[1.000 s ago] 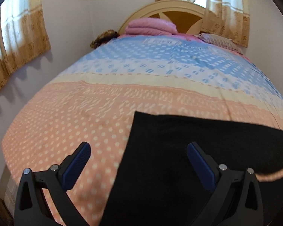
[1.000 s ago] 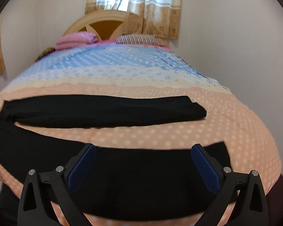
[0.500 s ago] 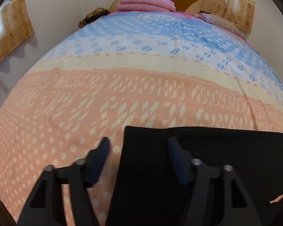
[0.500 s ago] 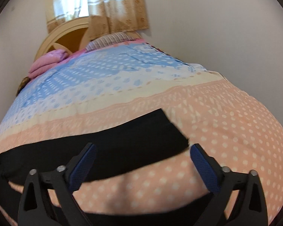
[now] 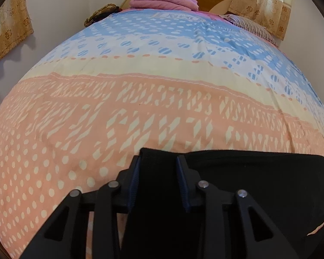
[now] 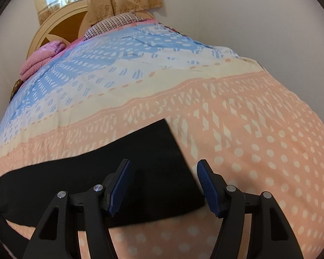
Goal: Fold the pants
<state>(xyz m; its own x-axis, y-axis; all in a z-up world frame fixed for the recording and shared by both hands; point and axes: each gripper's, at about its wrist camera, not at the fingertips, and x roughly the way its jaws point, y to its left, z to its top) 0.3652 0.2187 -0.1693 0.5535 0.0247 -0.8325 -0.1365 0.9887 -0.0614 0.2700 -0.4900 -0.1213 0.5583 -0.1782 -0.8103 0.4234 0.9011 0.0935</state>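
Your left tongs (image 5: 157, 172) are closing on the pants (image 5: 248, 183) corner at 6 o'clock, cloth bunched between pads; right tongs (image 6: 163, 185), half open and closing, straddle the leg hem (image 6: 162, 151) on the bed (image 6: 248, 129) to lift both ends together.

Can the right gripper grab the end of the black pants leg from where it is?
Probably yes. The right gripper straddles the black pants leg end, its jaws closing around it, nothing in between.
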